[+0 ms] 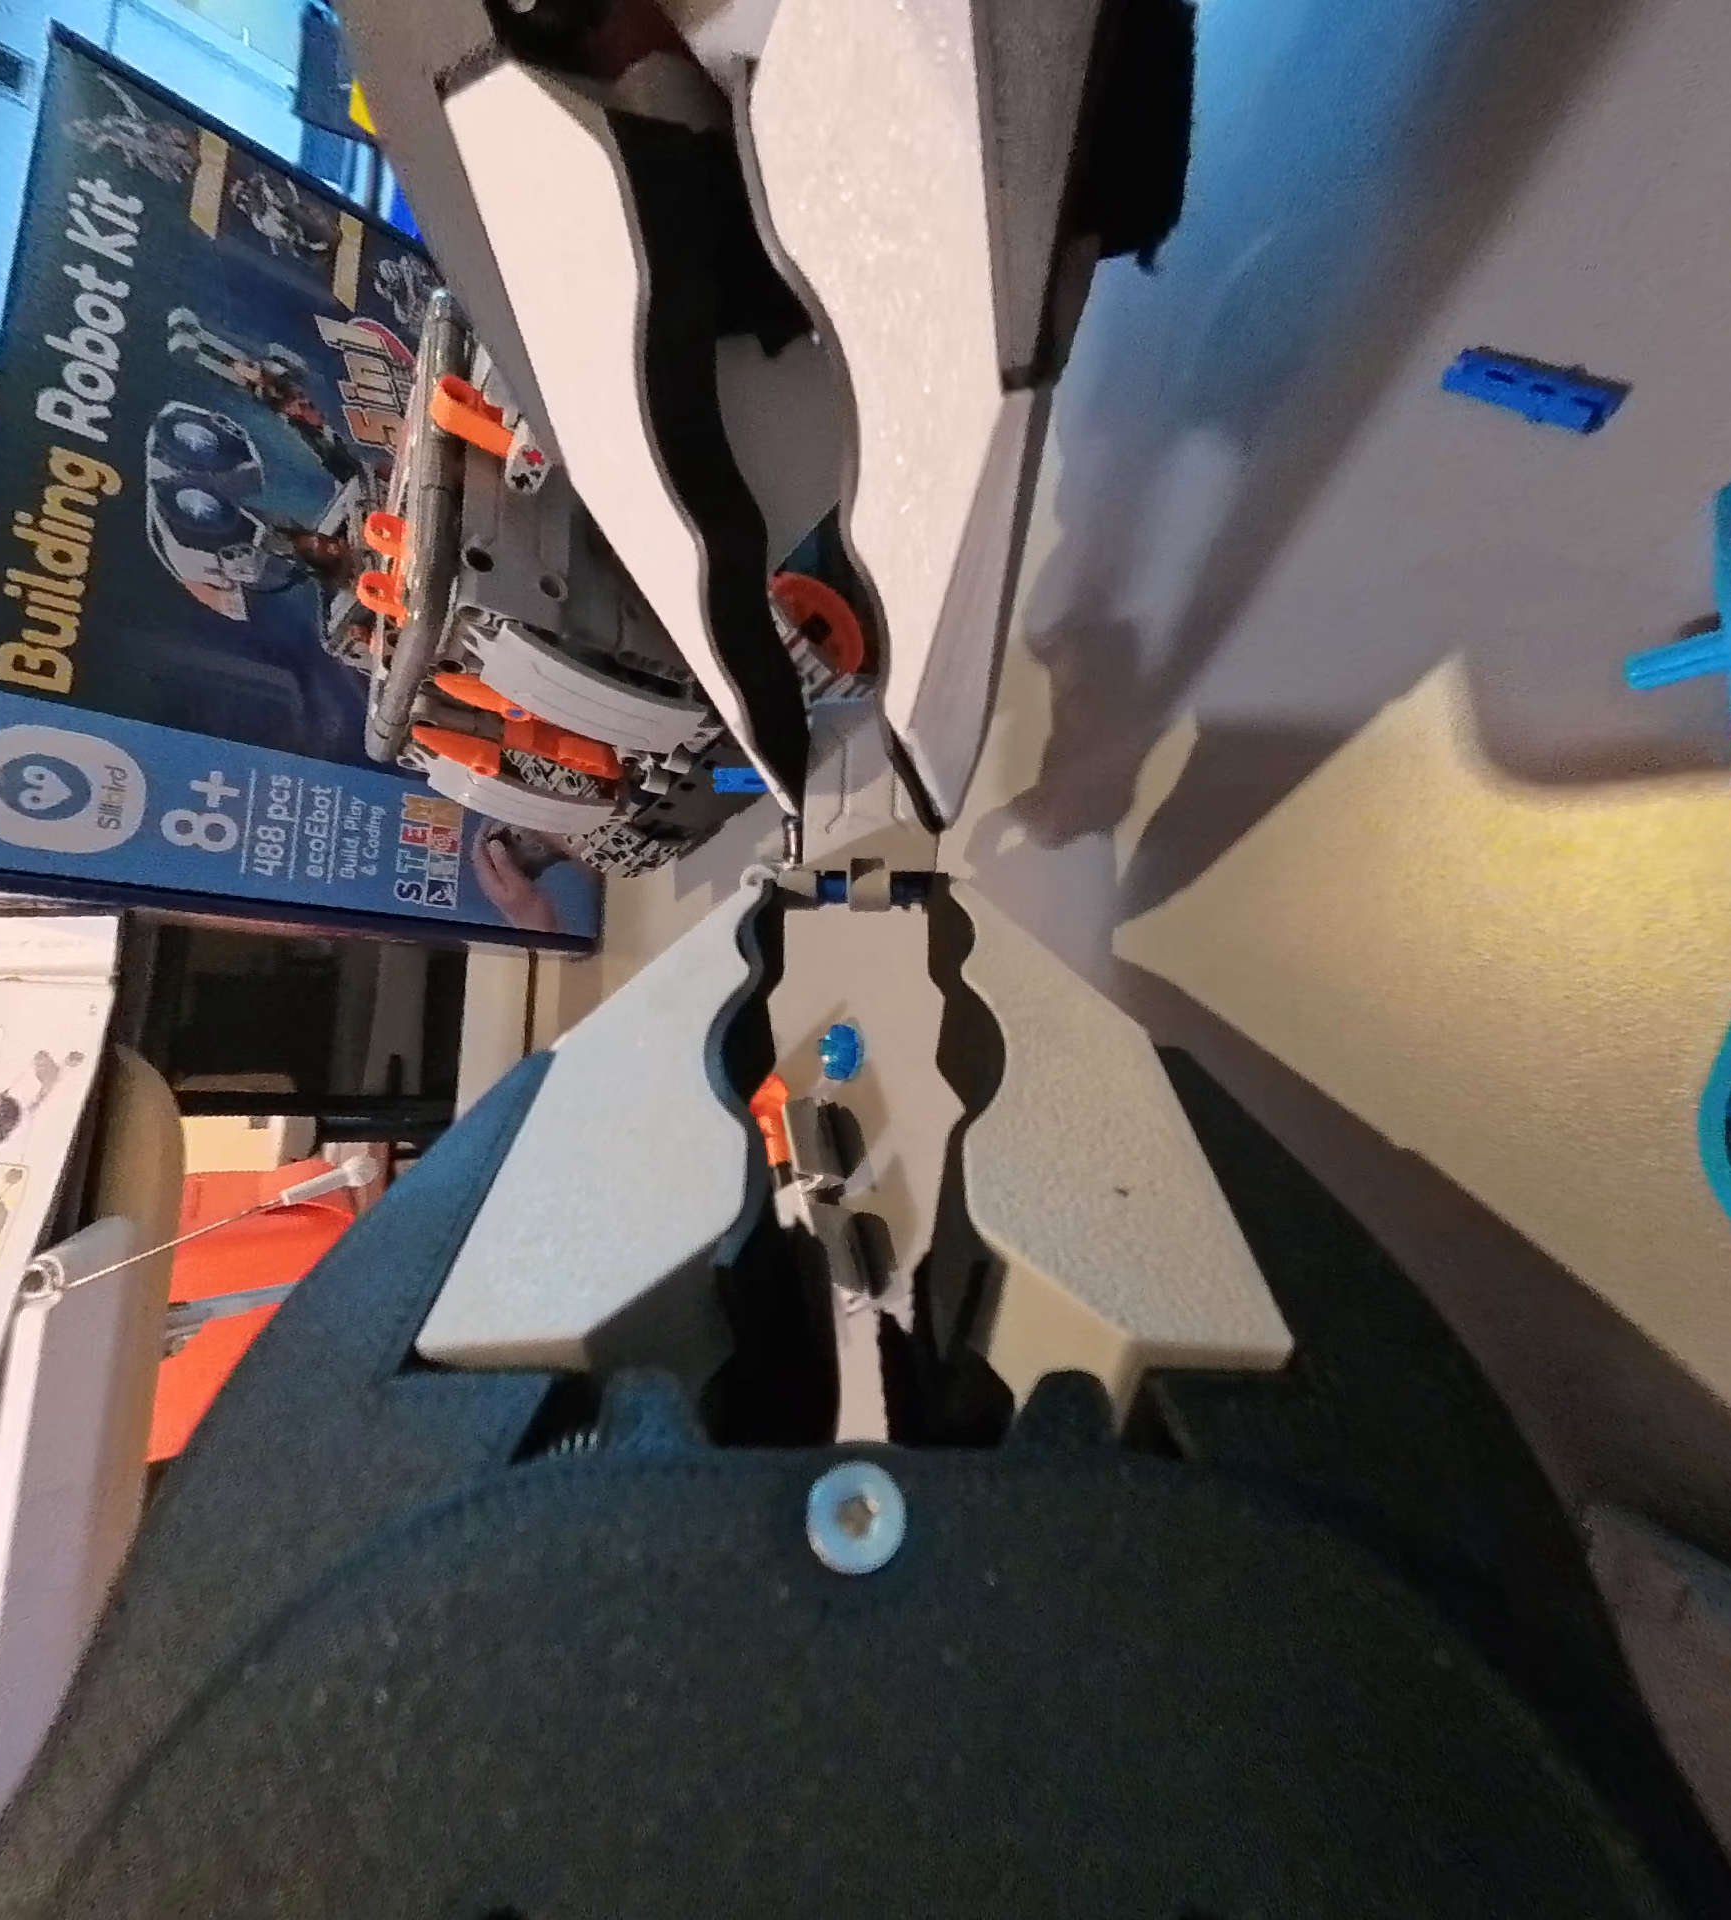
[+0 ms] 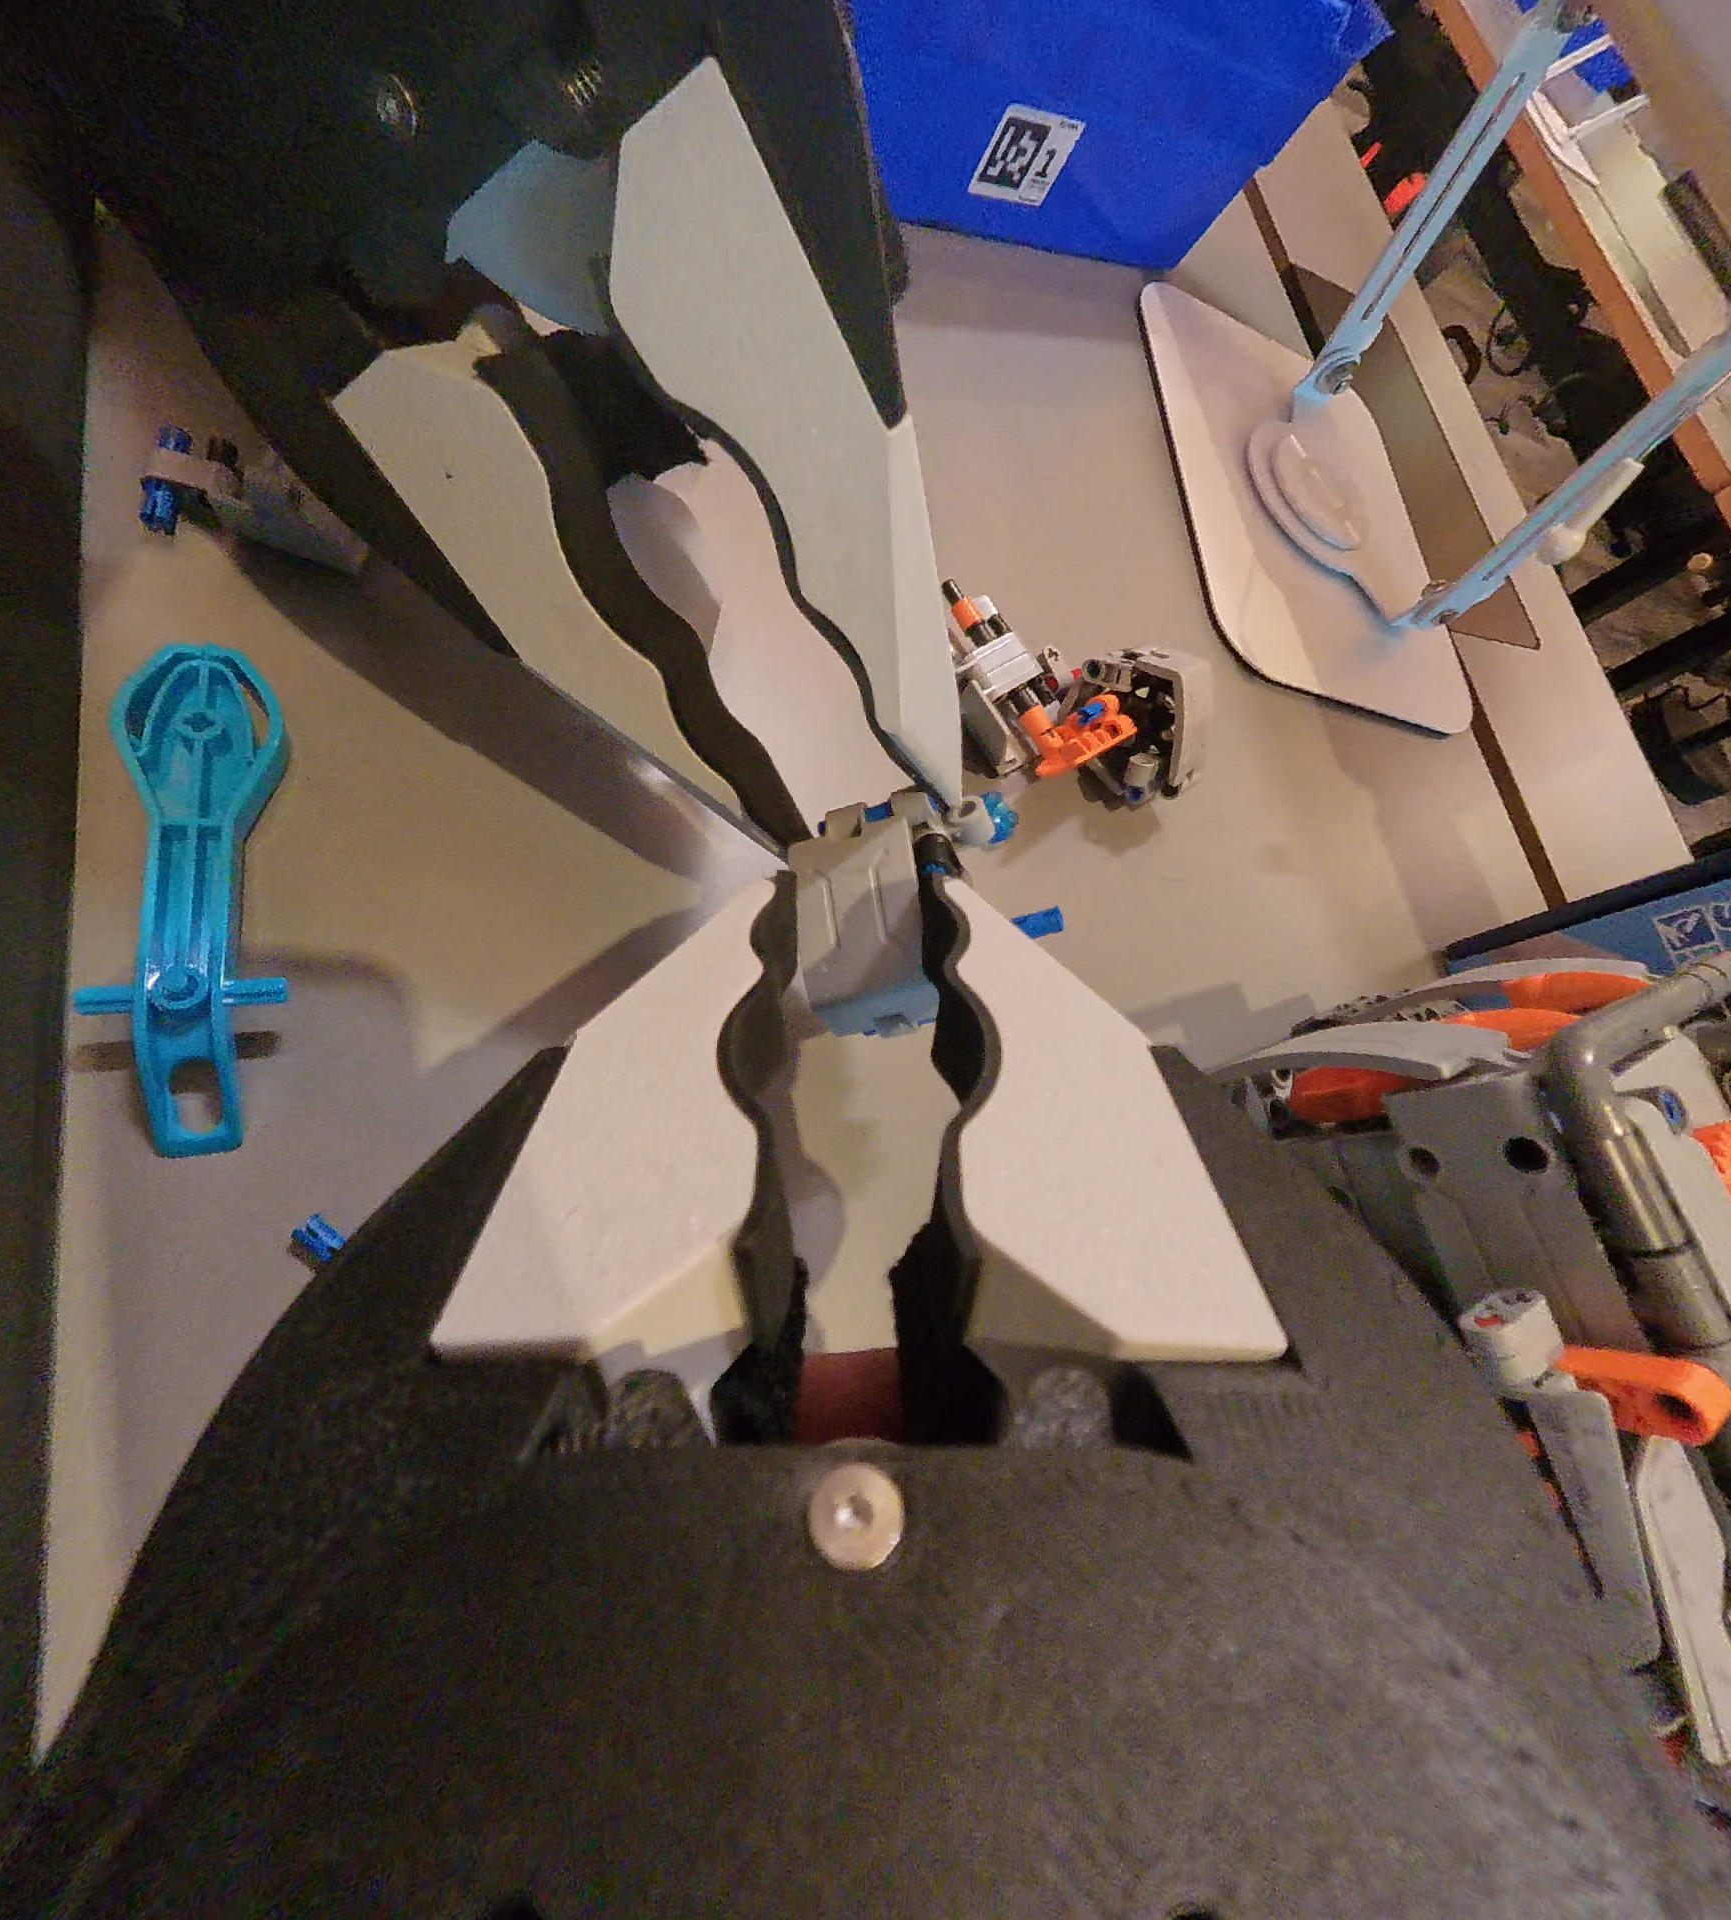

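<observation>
My left gripper (image 1: 861,885) is shut on a small grey and blue pin connector (image 1: 866,890), held crosswise at its fingertips. My right gripper (image 2: 866,883) is shut on a grey block piece (image 2: 861,940) with blue pins at its far end. The two grippers meet tip to tip above the table, and the connector (image 2: 897,816) touches the top of the block. In the left wrist view the right gripper (image 1: 861,826) comes in from above. In the right wrist view the left gripper (image 2: 876,810) comes in from above.
A grey and orange robot model (image 2: 1567,1195) stands before a blue kit box (image 1: 165,520). A teal separator tool (image 2: 180,904), a small sub-assembly (image 2: 1079,717), loose blue pins (image 2: 315,1236) and a blue beam (image 1: 1536,390) lie on the table. A blue bin (image 2: 1100,104) and a white stand base (image 2: 1297,520) sit behind. The tips of both grippers are at nearly the same place.
</observation>
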The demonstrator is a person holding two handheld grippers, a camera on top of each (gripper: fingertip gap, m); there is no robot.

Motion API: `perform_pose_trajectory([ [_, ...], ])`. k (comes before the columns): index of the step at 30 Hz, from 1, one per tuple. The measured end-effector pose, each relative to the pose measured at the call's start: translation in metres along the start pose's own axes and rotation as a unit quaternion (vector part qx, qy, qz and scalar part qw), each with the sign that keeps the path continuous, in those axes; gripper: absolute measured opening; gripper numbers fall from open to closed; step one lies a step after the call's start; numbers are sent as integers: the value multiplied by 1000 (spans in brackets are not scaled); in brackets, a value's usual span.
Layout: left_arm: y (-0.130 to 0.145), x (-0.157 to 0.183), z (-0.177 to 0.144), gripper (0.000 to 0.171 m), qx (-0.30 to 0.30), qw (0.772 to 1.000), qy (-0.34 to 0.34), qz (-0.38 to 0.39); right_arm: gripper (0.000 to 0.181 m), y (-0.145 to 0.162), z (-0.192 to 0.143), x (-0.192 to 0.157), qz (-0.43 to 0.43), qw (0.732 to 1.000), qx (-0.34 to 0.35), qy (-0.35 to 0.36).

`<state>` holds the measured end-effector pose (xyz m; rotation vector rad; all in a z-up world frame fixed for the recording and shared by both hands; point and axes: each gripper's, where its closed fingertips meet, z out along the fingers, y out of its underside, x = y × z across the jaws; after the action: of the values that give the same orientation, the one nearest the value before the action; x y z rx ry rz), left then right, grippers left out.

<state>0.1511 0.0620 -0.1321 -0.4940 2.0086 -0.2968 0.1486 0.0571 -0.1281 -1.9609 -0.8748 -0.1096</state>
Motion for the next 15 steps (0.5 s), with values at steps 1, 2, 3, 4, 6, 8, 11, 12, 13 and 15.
perform_pose_trajectory([
  [1,0,0,0,24,3,1000,4,-10,21,0,1,1,6,1000,0,-1],
  [2,1,-1,0,24,6,1000,4,-13,21,0,1,1,16,1000,4,-6],
  [3,1,-2,1,24,7,1000,4,-17,21,0,1,2,26,1000,8,-13],
  [4,1,-4,0,25,12,1000,8,-28,22,-1,0,3,40,999,17,-22],
  [6,-3,-8,-4,26,43,994,45,-85,22,-8,-4,3,79,994,54,-52],
  [8,-11,-16,-12,27,97,982,68,-146,22,-18,-13,6,120,984,103,-81],
  [11,-9,-28,-11,55,129,965,81,-214,22,-30,-24,8,168,966,160,-117],
  [12,-10,-28,-11,57,139,958,95,-230,22,-32,-28,11,182,960,175,-123],
  [13,-12,-27,-12,58,152,952,108,-244,22,-34,-32,13,195,953,191,-133],
  [15,-21,-23,-14,63,176,940,133,-262,22,-40,-38,14,214,940,219,-153],
])
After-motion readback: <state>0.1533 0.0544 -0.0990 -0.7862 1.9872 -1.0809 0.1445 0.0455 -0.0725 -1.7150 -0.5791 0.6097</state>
